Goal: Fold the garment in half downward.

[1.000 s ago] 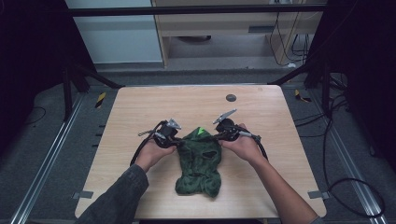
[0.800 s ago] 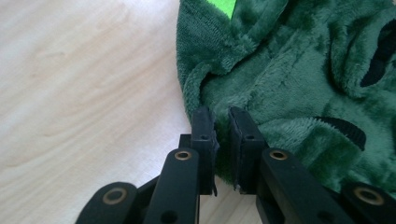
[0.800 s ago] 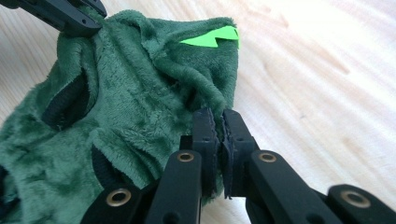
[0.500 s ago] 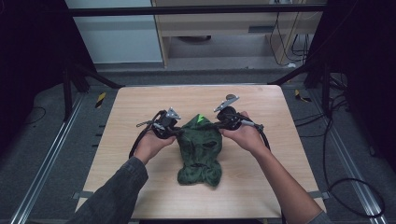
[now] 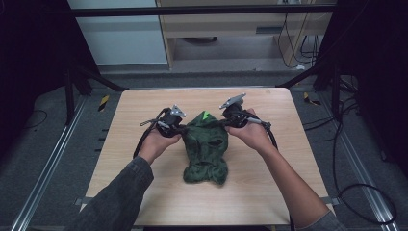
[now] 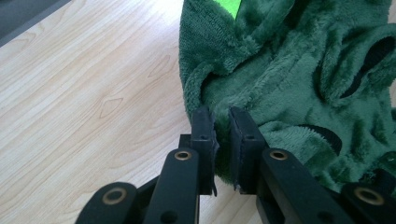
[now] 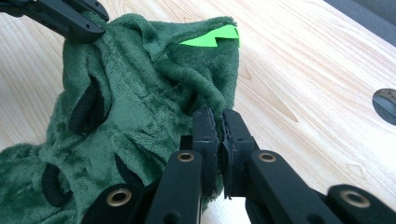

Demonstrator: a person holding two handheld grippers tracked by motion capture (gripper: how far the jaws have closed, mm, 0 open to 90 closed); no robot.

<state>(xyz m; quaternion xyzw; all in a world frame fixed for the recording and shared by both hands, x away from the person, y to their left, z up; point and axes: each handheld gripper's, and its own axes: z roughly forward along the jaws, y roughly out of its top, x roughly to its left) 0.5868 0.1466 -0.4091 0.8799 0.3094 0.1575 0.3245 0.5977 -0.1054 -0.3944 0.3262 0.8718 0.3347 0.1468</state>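
Dark green fuzzy garment (image 5: 206, 147) spread on the middle of a light wooden worktop (image 5: 120, 144), pinched at its upper side edges — left gripper (image 6: 222, 122) and right gripper (image 7: 216, 122) each clamped tight on a fabric fold.

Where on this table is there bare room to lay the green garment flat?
Bare wood lies along the table's left side, beside the left gripper, and on the right, past the right gripper. The far edge is mostly free, apart from a dark disc. The middle is crowded by the green fleece garment.
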